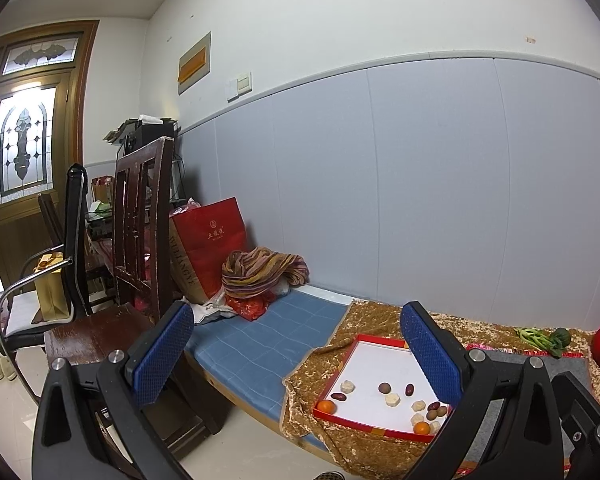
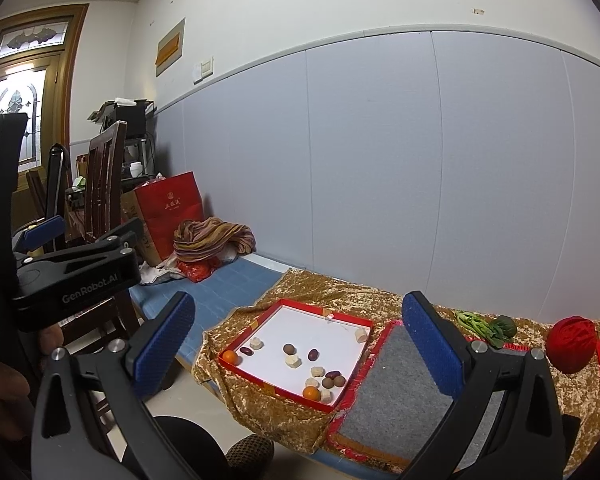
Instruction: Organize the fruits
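Note:
A shallow red-rimmed tray with a white floor lies on a gold cloth on a low bench. In it are two oranges, dark red dates, brown round fruits and pale banana slices. The same tray shows in the left wrist view with an orange at its near corner. My left gripper and right gripper are both open and empty, held well back from the tray. The left gripper also appears at the left of the right wrist view.
A grey felt mat lies right of the tray, with a leafy green vegetable and a red yarn ball beyond it. A blue mat, a striped cloth bundle, a red bag and wooden chairs stand left.

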Demonstrator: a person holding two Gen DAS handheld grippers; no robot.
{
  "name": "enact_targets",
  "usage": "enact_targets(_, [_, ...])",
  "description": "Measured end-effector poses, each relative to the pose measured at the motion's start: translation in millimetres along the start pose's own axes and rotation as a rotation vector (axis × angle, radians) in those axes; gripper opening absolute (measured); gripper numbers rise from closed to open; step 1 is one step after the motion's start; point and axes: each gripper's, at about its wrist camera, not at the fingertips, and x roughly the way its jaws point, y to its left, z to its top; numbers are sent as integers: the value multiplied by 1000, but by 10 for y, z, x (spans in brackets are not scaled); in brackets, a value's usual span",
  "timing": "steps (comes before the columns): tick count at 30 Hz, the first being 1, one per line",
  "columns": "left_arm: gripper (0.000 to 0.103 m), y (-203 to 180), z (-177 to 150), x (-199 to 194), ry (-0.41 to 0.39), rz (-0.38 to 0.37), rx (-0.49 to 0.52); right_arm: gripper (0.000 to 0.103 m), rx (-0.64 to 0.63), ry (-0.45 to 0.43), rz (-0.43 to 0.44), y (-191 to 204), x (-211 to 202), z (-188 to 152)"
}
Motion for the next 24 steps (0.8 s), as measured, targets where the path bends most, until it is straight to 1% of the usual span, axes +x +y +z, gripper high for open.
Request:
enact_targets(15, [103, 62, 12, -15, 5, 13, 4, 103, -3, -21, 7, 7, -56, 27])
enact_targets(18, [103, 136, 12, -20, 13, 31, -2, 103, 11, -17, 14, -26, -28, 42])
enact_targets(22, [103, 228, 36, -55, 0, 65, -19, 103, 41, 0, 33, -56, 30, 40])
enact_targets(24, [103, 253, 49, -62, -5, 75, -28, 103, 35, 2, 34, -30, 23, 15])
